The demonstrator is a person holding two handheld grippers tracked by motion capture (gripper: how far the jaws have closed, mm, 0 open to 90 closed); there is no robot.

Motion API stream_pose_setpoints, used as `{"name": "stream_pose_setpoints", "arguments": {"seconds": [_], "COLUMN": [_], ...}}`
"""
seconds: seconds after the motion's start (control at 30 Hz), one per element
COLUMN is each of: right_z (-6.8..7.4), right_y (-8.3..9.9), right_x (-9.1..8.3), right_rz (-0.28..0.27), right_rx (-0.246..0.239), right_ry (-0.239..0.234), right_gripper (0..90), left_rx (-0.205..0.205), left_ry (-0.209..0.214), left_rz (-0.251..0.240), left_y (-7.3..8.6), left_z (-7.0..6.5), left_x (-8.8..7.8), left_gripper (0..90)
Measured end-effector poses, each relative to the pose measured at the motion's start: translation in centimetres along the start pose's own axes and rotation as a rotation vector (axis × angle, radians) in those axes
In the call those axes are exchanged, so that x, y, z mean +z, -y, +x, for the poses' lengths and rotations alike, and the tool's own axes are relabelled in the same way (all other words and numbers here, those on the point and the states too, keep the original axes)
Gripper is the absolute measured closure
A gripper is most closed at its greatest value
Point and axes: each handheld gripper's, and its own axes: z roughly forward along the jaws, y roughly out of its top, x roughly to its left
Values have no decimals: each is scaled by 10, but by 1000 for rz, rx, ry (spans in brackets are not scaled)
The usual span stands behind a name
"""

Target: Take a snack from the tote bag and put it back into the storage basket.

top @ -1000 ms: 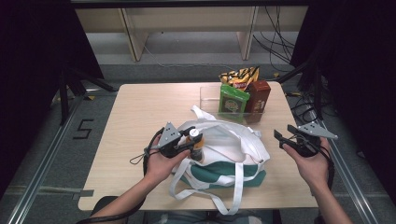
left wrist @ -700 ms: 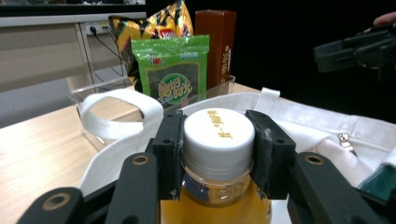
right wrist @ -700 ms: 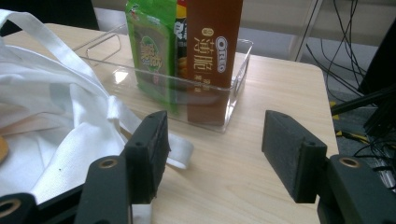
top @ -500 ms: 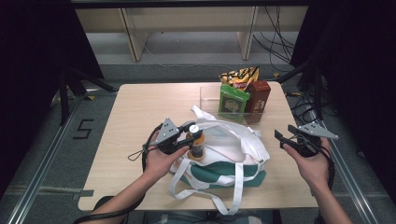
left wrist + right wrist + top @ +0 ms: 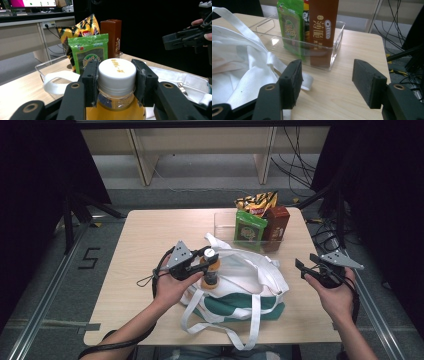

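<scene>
Pinching the white cap of an orange drink bottle [image 5: 117, 82], the left gripper [image 5: 117, 75] holds it upright over the white tote bag [image 5: 250, 275] near the tabletop's front edge. The right gripper [image 5: 327, 80], fingers spread and empty, hovers at the right edge.

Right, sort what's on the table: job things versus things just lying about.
In the job:
- bottle, clamped at its neck by the left tongs
- tote bag under it

Lying about:
- clear bin
- green packet
- Oreo box
- chip bag
- right tongs, open, holding nothing
</scene>
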Motion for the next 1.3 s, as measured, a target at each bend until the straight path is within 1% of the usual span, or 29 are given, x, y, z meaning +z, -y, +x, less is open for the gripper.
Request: {"name": "stream_pose_setpoints", "arguments": {"seconds": [0.1, 0.37, 0.43, 0.53, 0.57, 0.6, 0.7, 0.73, 0.77, 0.8, 0.83, 0.9, 0.93, 1.0, 1.03, 1.1, 1.13, 1.17, 1.2, 1.23, 1.27, 1.3], "right_z": [0, 0, 1, 0, 1, -2, -2, -1, -1, 0, 1, 1, 0, 0, -1, -1, -1, -1, -1, 0, -2, 1], "right_y": [0, 1, 1, 1, 1, 2, 2, 1, 1, 2, 2, 2, 2, 2, 2, 2, 2, 2, 2, 2, 2, 2], "right_x": [0, 1, 0, 1, 1, 2, 2, 1, 1, 0, 2, 2, 1, 2, 2, 3, 2, 2, 2, 1, 2, 1], "right_rz": [-4, -8, -1, 1, 5, -8, -9, -2, -5, 7, -14, -12, 1, 0, -1, -7, -2, 1, 1, 7, 0, 10], "right_rx": [-2, -1, 8, -8, 0, -34, -37, -24, -23, 2, 4, 11, -4, -5, -15, -15, -17, -19, -18, 3, -19, 8], "right_ry": [-8, -4, -6, 0, -1, -6, -7, -2, -2, 1, 9, 7, -9, -8, -7, -17, -8, -8, -6, -1, -6, -1], "right_gripper": [418, 418, 418, 418, 418, 418, 418, 418, 418, 418, 418, 418, 418, 418, 418, 418, 418, 418, 418, 418, 418, 418], "left_rx": [1, 8, 6, 9, 11, 8, 12, 13, 13, 14, 14, 16, 18, 23, 21, 25, 23, 25, 27, 28, 28, 29], "left_ry": [2, 10, 12, 13, 15, 16, 20, 22, 23, 26, 26, 27, 24, 25, 26, 28, 26, 25, 27, 26, 27, 26], "left_rz": [-6, -29, -36, -42, -42, -45, -46, -48, -50, -50, -52, -57, -58, -59, -62, -66, -68, -70, -73, -74, -77, -79], "left_y": [-3, -16, -20, -23, -25, -26, -28, -29, -30, -31, -33, -36, -37, -40, -41, -44, -45, -46, -48, -49, -51, -52], "left_z": [0, 0, 0, 0, 0, 0, 1, 1, 0, 0, 1, 1, 1, 2, 2, 3, 3, 4, 4, 5, 5, 6], "left_x": [2, 6, 8, 10, 11, 12, 14, 16, 16, 17, 18, 20, 20, 21, 22, 23, 23, 24, 25, 25, 26, 27], "left_gripper": [588, 588, 588, 588, 588, 589, 588, 588, 589, 589, 588, 588, 589, 589, 589, 589, 589, 589, 589, 589, 589, 589]}}
